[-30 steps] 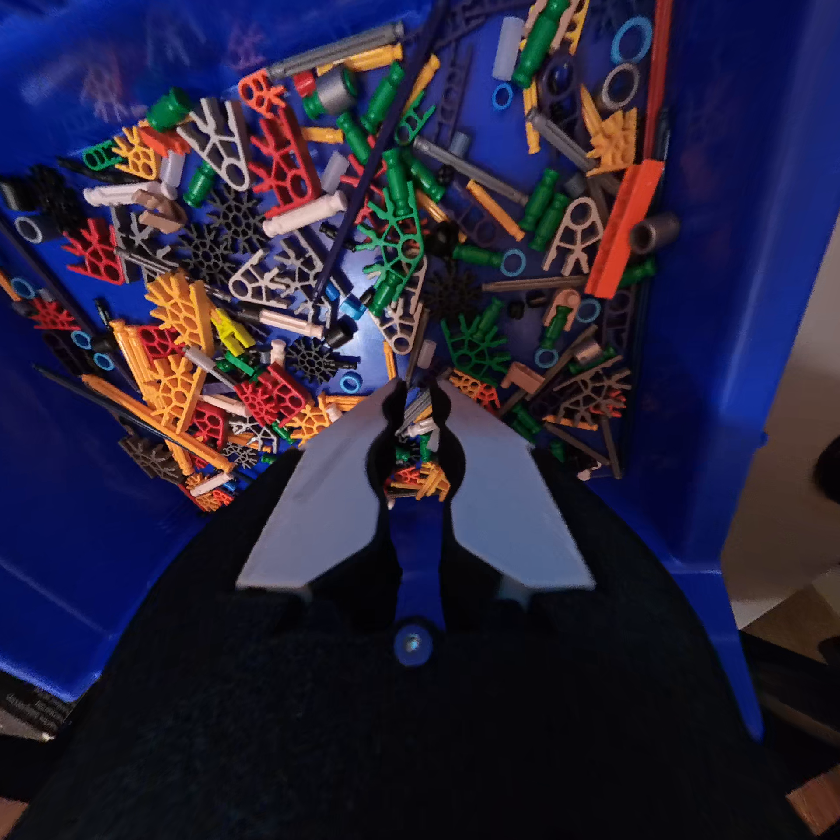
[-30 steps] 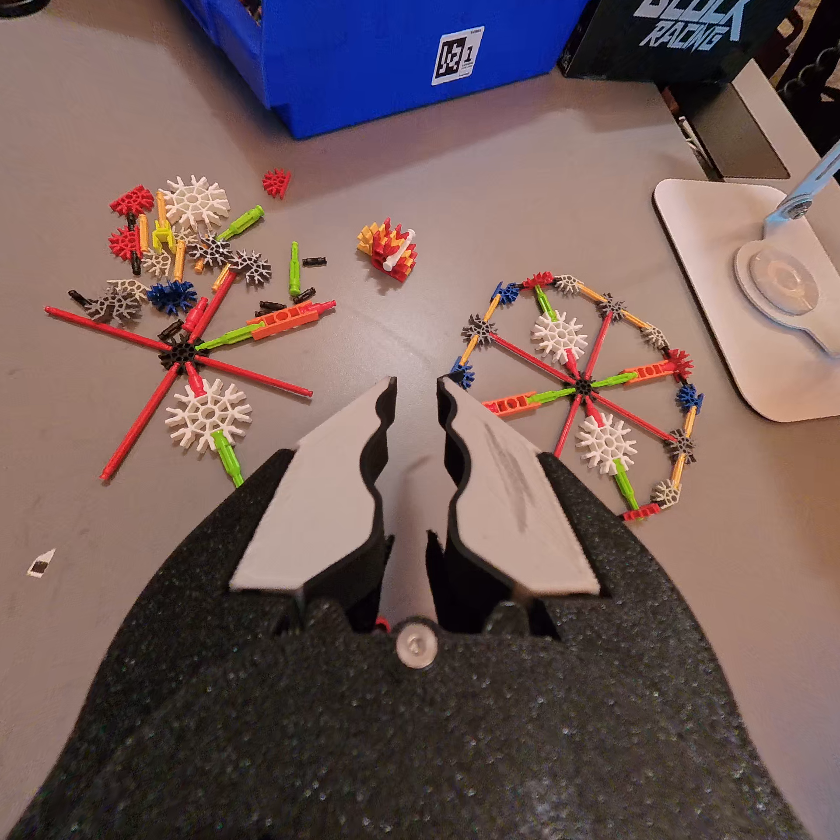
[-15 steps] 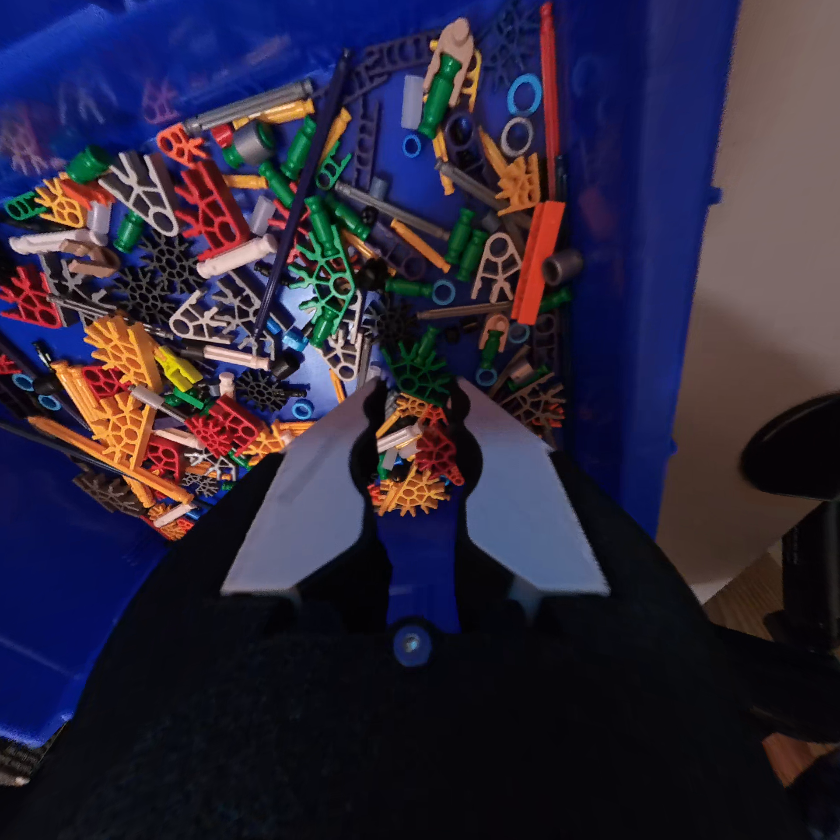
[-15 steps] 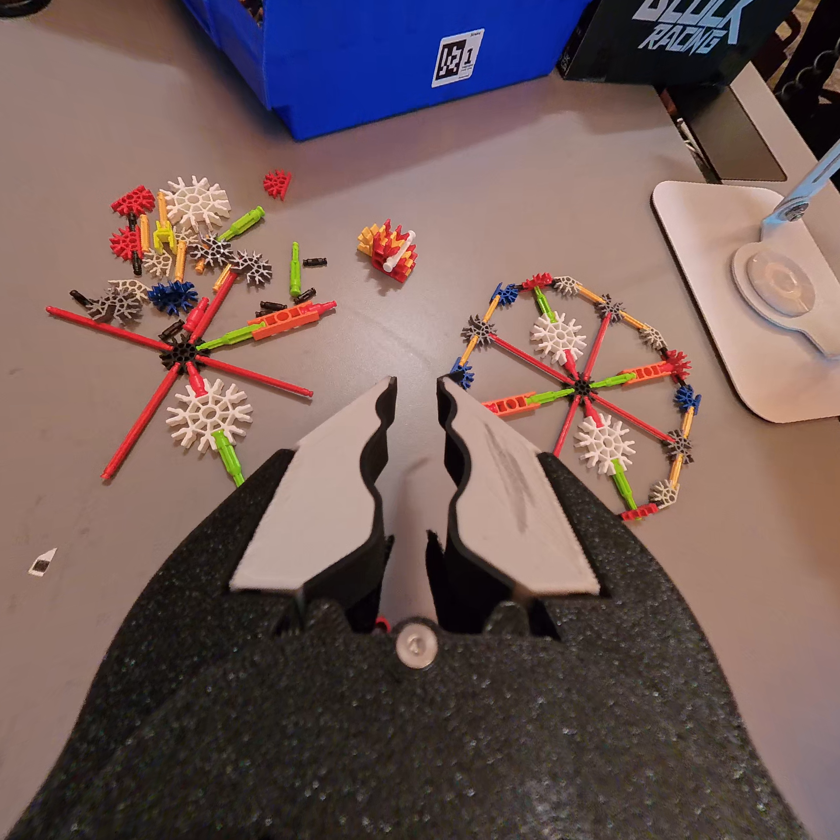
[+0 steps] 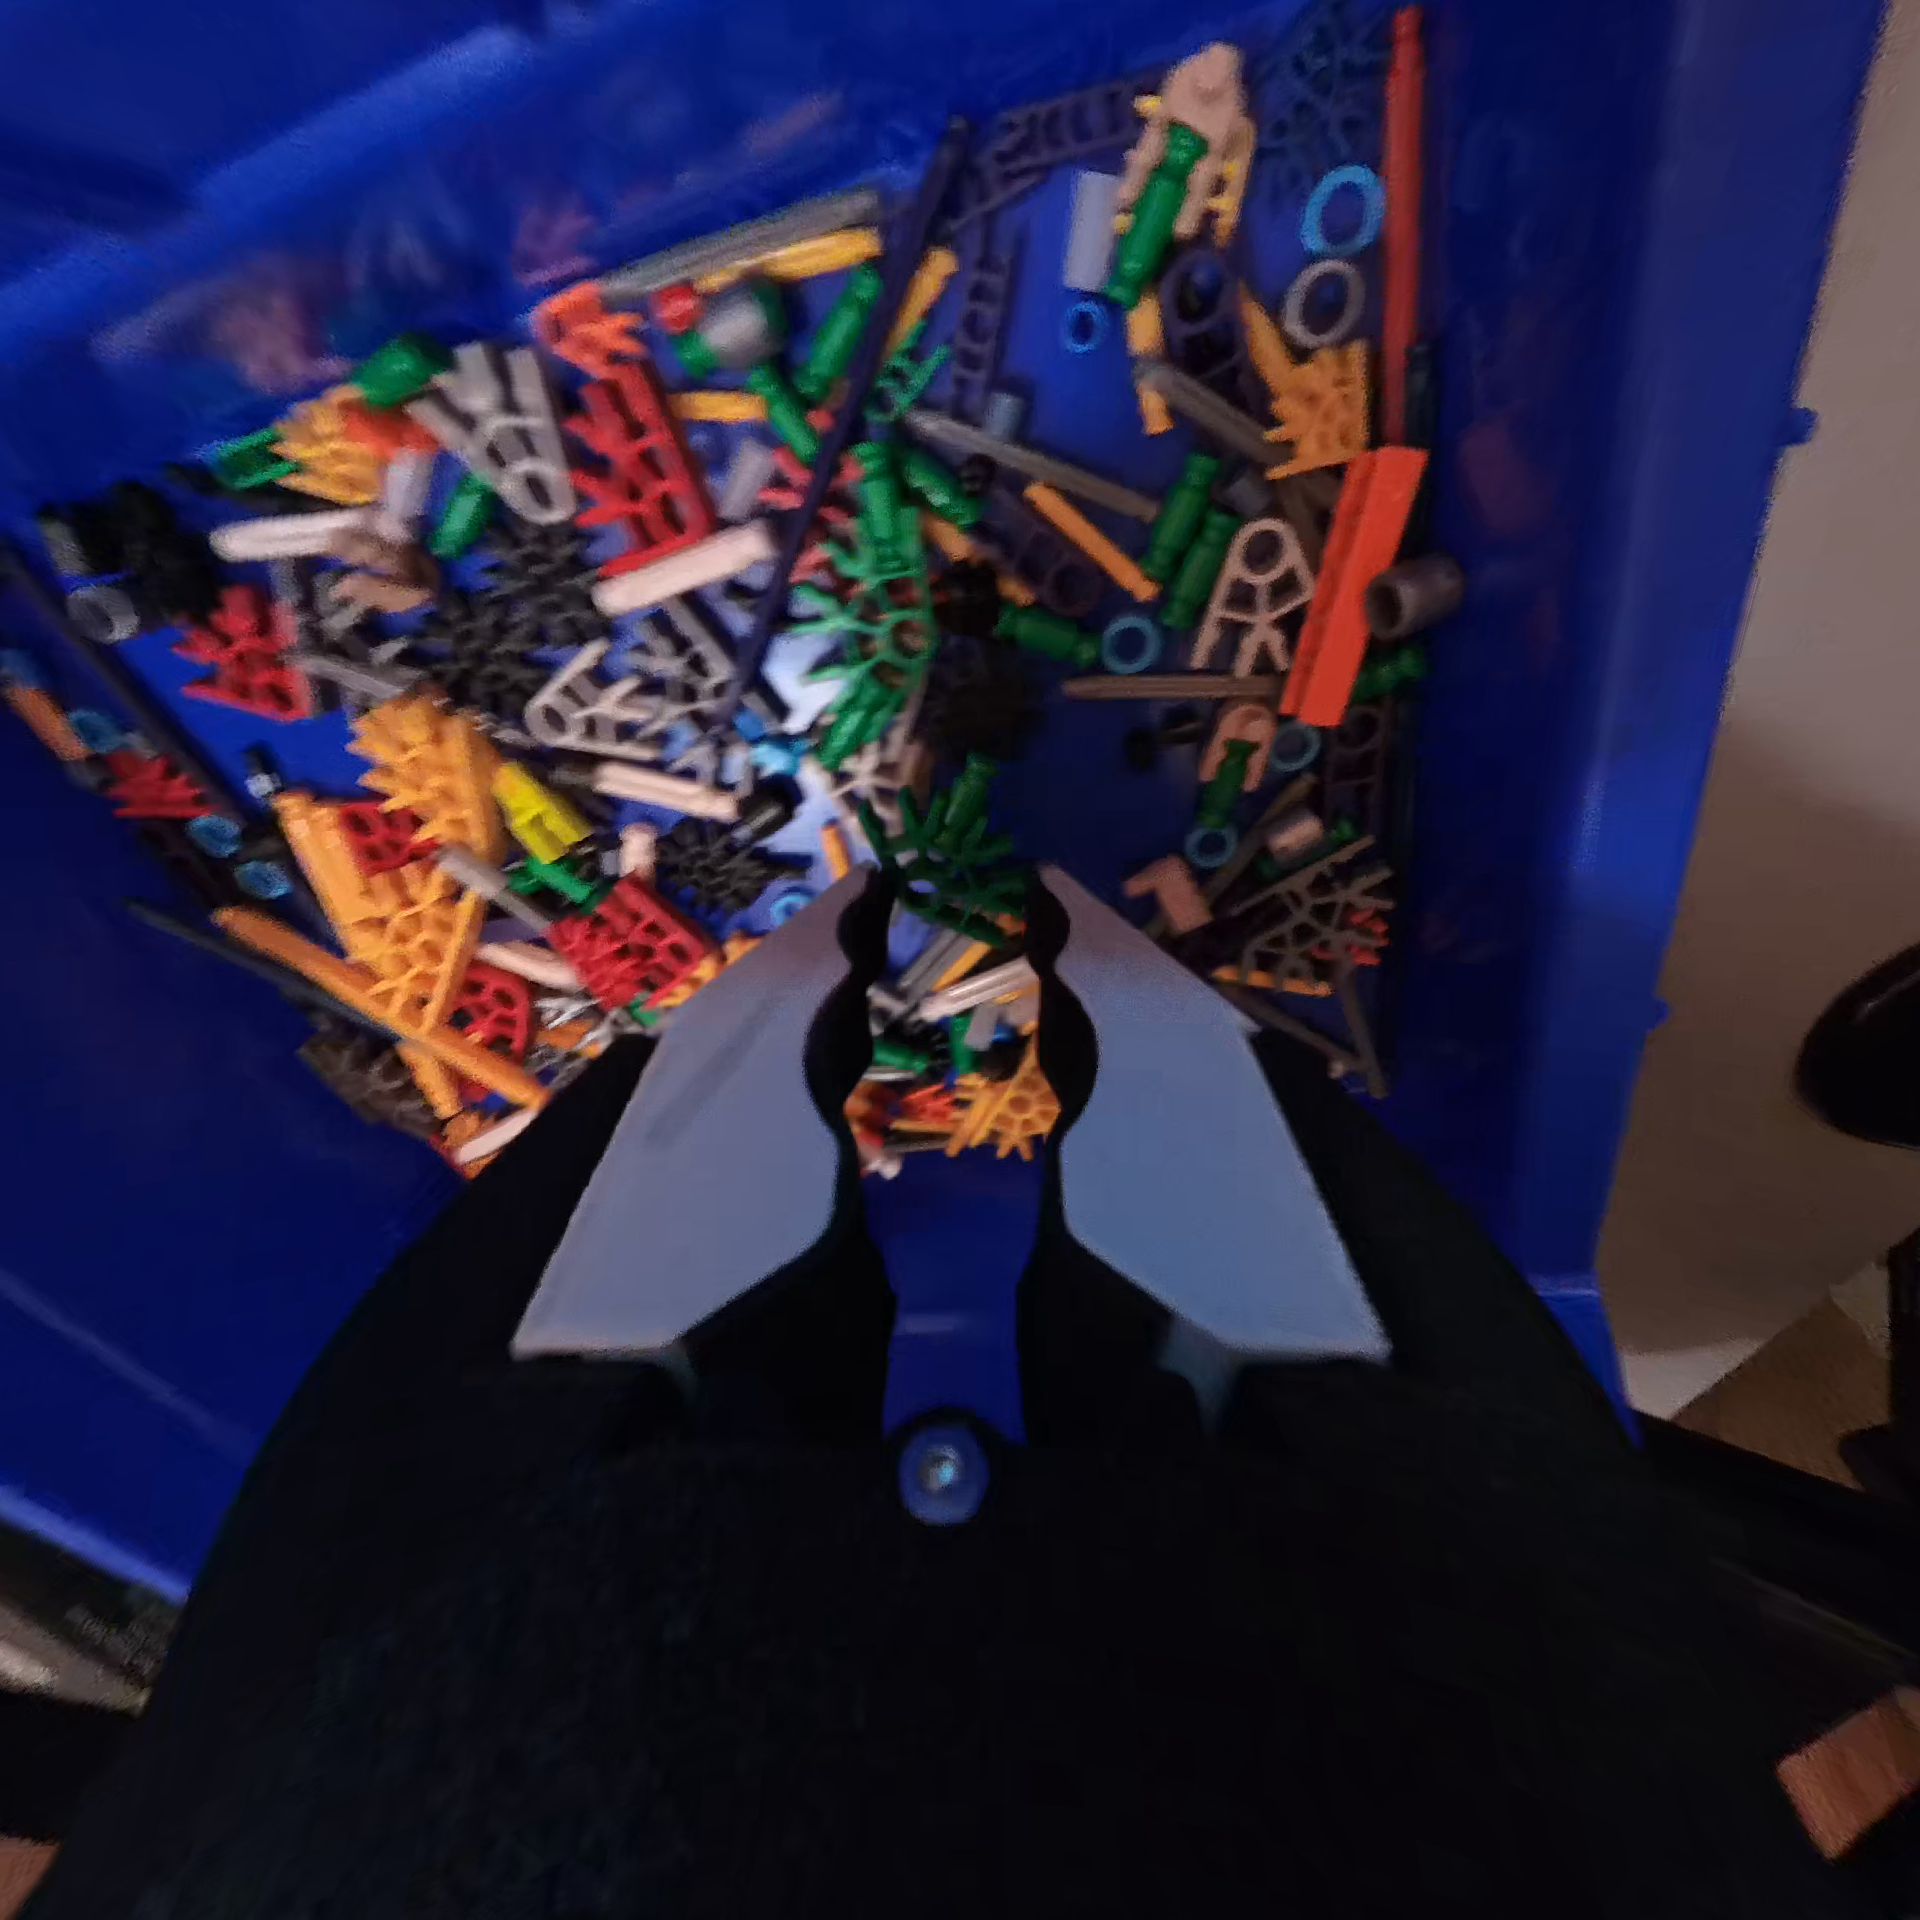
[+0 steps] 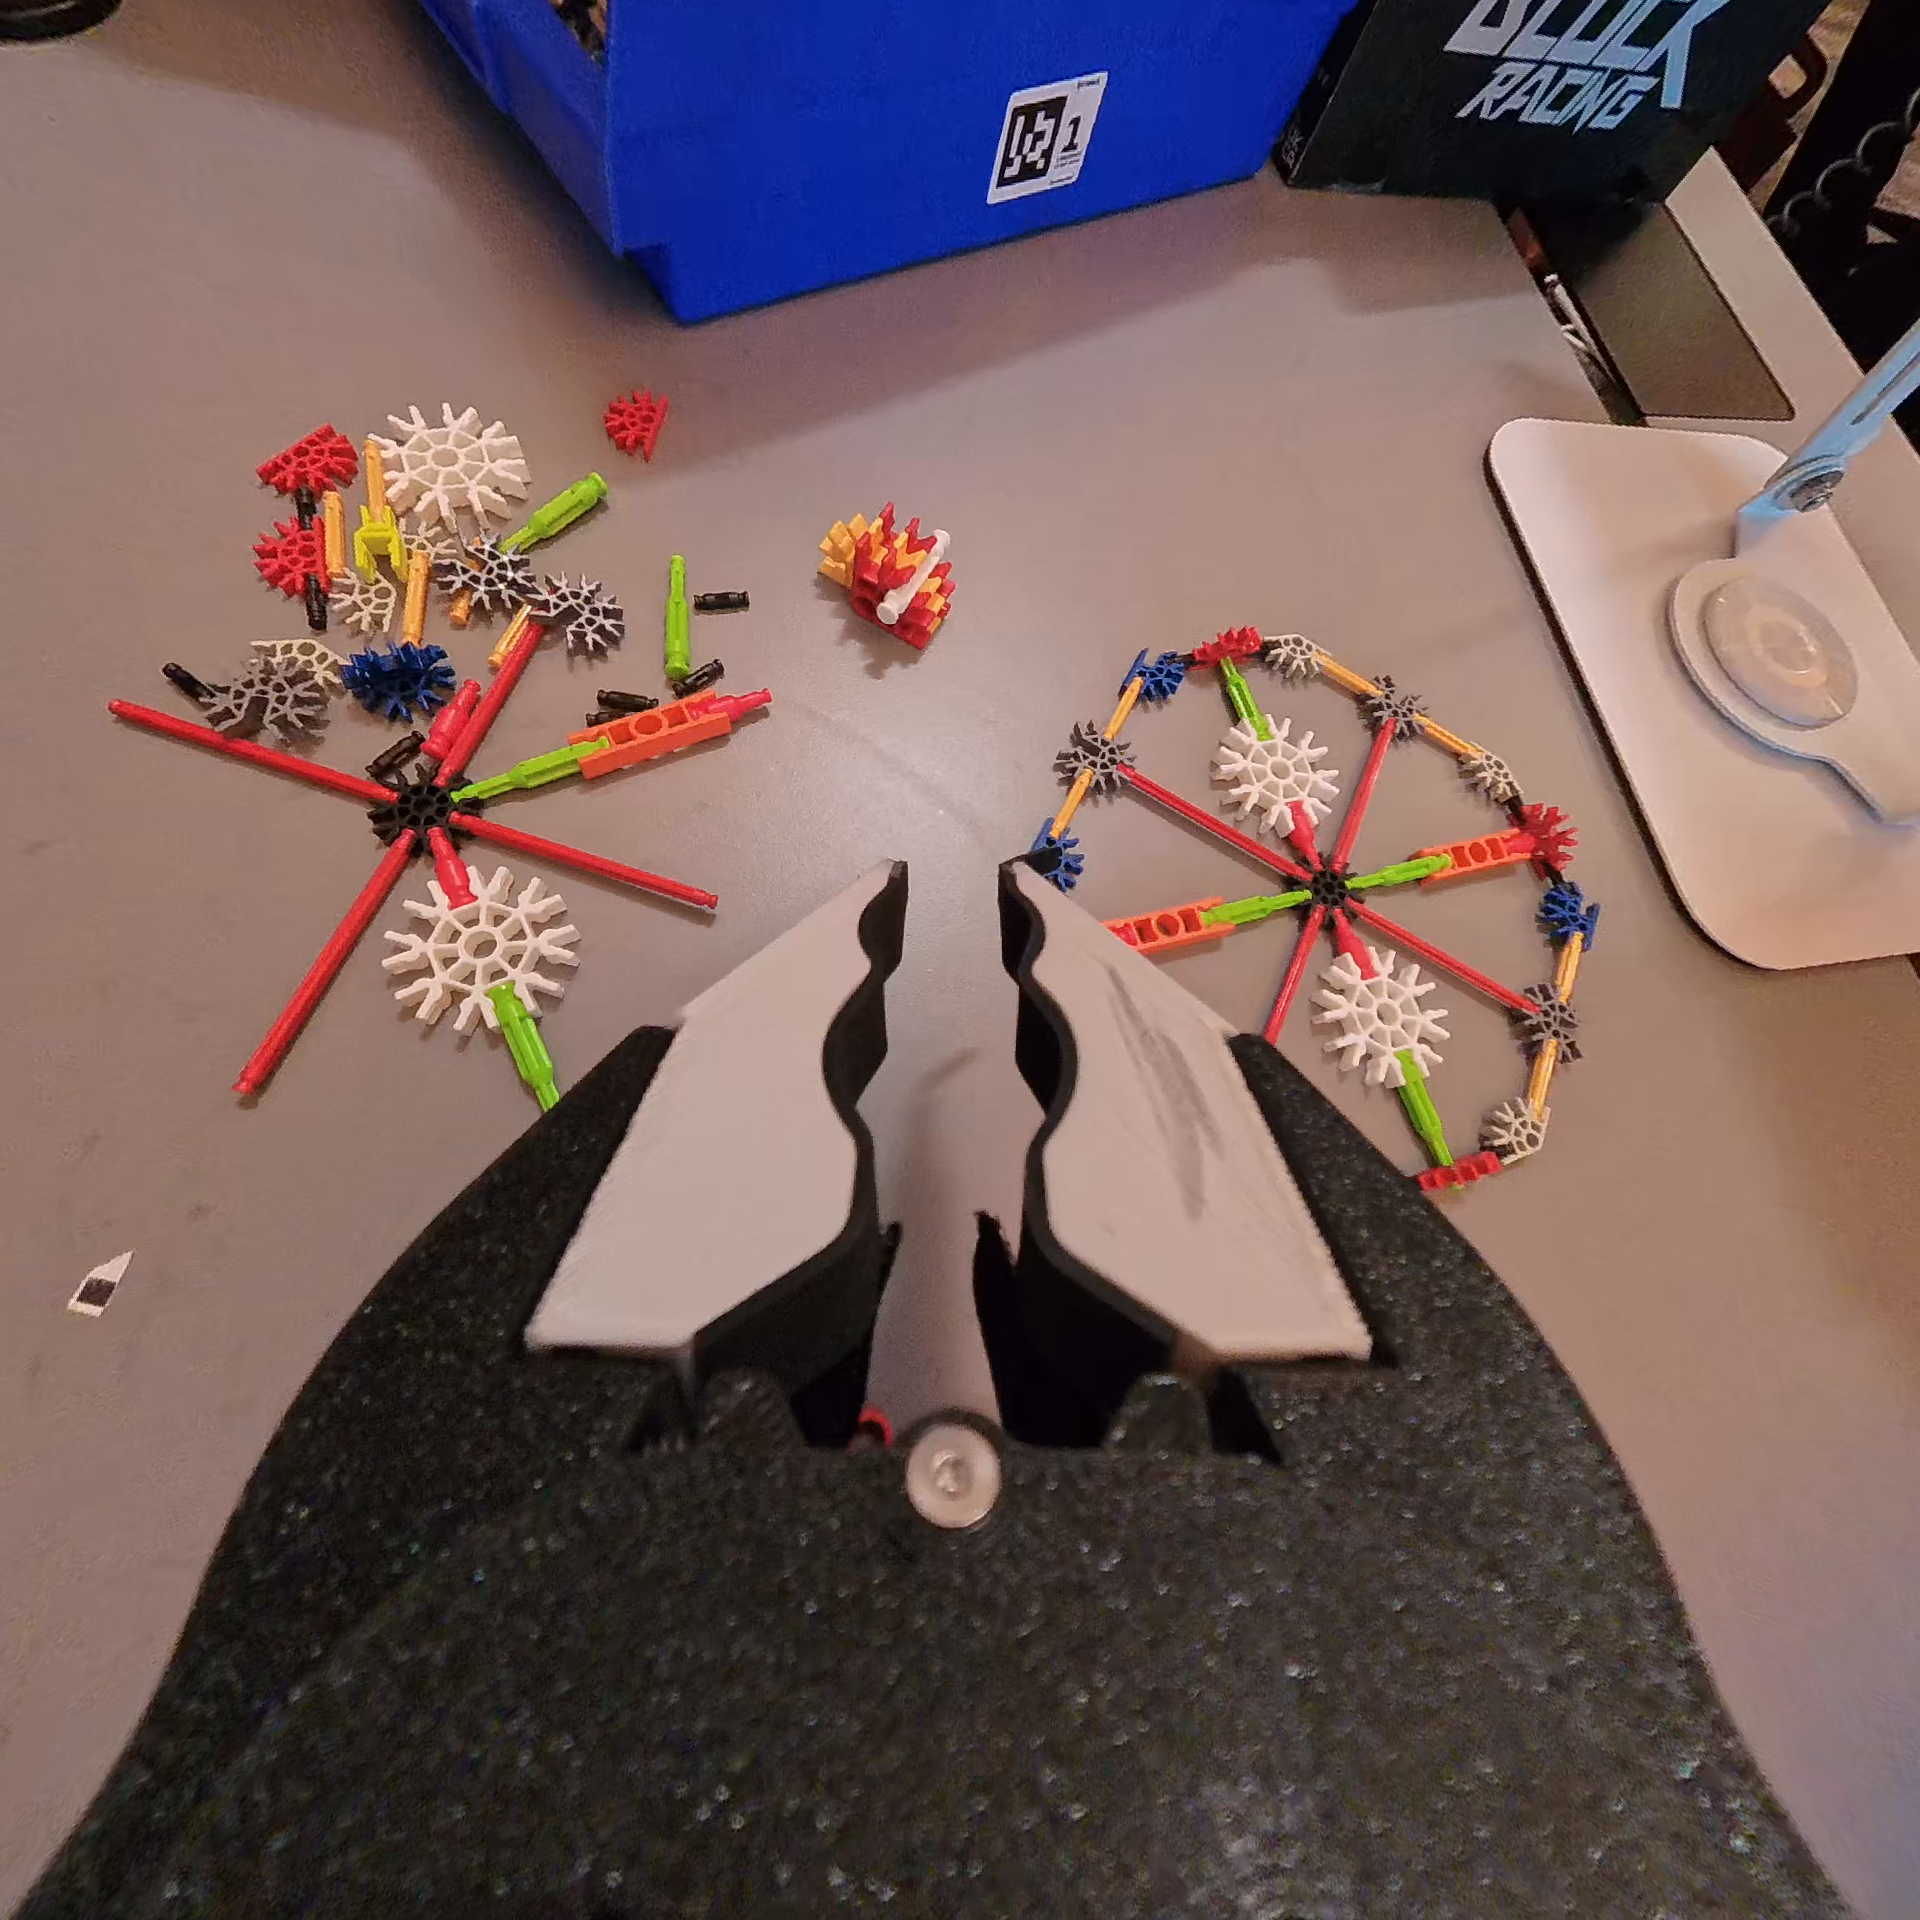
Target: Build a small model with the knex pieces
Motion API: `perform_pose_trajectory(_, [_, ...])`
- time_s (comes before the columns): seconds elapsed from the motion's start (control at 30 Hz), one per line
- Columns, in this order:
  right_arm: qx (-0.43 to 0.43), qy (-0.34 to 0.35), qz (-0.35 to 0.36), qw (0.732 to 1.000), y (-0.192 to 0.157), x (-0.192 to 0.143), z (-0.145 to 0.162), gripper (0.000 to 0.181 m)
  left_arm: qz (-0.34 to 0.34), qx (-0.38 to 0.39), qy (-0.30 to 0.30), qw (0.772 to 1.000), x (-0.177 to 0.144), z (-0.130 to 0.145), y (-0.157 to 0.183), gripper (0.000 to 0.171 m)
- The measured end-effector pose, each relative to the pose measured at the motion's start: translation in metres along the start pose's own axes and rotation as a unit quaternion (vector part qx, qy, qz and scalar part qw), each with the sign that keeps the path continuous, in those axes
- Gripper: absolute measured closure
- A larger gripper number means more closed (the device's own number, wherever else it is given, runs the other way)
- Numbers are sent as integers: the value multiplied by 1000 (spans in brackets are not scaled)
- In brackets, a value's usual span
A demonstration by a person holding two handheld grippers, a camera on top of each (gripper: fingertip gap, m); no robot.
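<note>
My left gripper (image 5: 954,881) is open inside a blue bin (image 5: 1538,727), over a heap of plastic rods and connectors. A dark green connector (image 5: 951,857) lies between its fingertips, and an orange connector (image 5: 1003,1112) lies deeper between the fingers. My right gripper (image 6: 951,871) is open and empty above a grey table (image 6: 935,343). A finished rod-and-connector wheel (image 6: 1325,888) lies just right of its tips. A partly built wheel (image 6: 416,805) with red spokes lies to the left. A small red and yellow connector stack (image 6: 888,587) lies ahead.
Loose connectors and short rods (image 6: 416,561) lie at the left of the table. The blue bin (image 6: 862,145) with a white tag stands at the back, a black box (image 6: 1538,94) beside it. A white stand base (image 6: 1704,675) sits at the right. The gap from one gripper's tips to the other's is roughly 35 cm. My left tips are about 30 cm from the partly built wheel (image 6: 416,805), my right tips only 12 cm.
My left gripper has opened wider and shifted within the bin, so a dark green connector now sits at its tips. The right gripper has not moved.
</note>
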State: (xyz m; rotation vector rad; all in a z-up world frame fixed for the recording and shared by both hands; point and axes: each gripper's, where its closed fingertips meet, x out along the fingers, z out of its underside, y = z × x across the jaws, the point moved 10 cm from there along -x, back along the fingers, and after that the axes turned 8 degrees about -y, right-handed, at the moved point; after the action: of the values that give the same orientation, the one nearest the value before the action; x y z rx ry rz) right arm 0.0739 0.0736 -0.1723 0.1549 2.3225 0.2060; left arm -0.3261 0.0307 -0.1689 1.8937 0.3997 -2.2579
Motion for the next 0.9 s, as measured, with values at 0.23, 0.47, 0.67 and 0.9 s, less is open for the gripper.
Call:
perform_pose_trajectory(0.23, [-2, 3, 3, 1000, 0, -2, -1, 164, -156, -106, -1, 982, -9, 24, -53, 115])
perform_pose_trajectory(0.47, [-1, -1, -3, 1000, -1, 3, 0, 164, -240, -154, 72, 956, -20, 18, -69, 119])
perform_pose_trajectory(0.67, [5, 3, -2, 1000, 2, 5, 2, 164, -256, -201, 143, 935, -8, 13, -86, 123])
perform_pose_trajectory(0.9, [4, 0, -7, 1000, 1, 13, 4, 164, -284, -167, 102, 939, 7, 7, -83, 126])
